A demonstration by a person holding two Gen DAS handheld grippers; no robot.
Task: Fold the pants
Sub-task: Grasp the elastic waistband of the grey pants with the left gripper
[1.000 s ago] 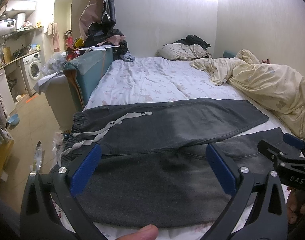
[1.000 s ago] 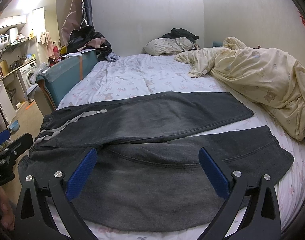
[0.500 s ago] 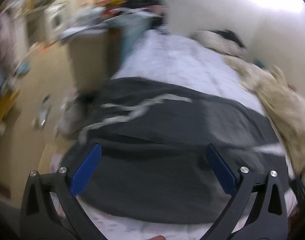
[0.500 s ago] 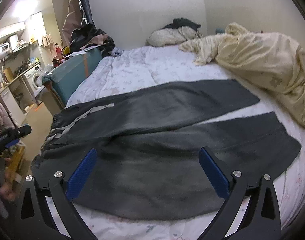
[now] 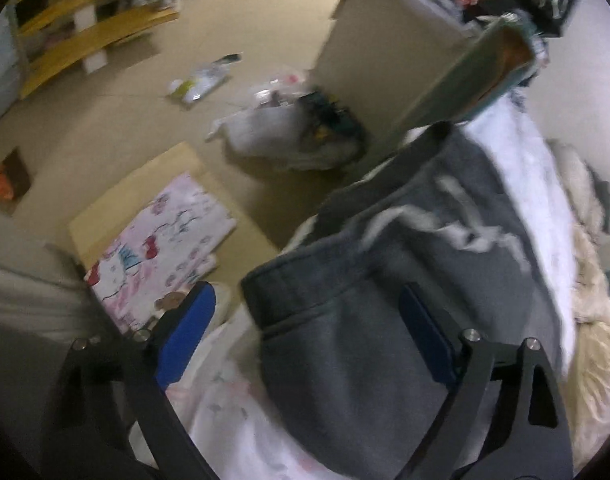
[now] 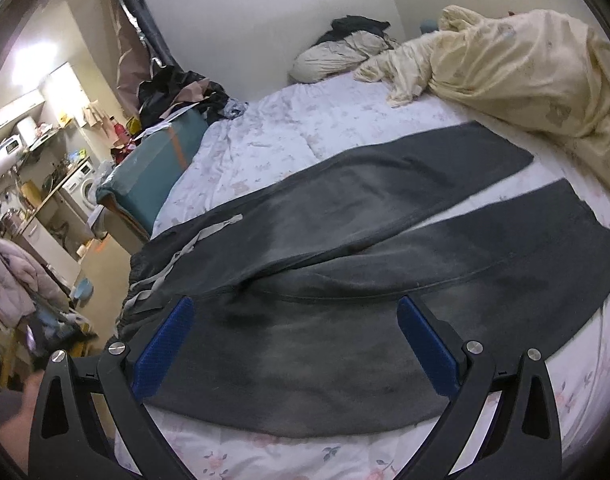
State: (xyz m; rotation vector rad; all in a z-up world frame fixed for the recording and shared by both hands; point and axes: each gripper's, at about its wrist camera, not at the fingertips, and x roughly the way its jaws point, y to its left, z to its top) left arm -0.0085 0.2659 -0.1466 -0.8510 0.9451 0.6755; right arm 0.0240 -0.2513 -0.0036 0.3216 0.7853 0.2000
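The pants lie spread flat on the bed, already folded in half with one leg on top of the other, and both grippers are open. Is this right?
Not quite. The right wrist view shows the pants spread flat on the bed, but unfolded: the two legs lie side by side, apart toward the cuffs. The left gripper and right gripper are indeed open.

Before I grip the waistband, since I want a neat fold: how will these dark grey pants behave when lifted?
The dark grey fabric pants will probably be floppy: they lie limp and flat on the floral bed sheet, so unheld parts should sag. The cloth looks thick, so likely fairly heavy. The pale drawstrings lie loose and may dangle.
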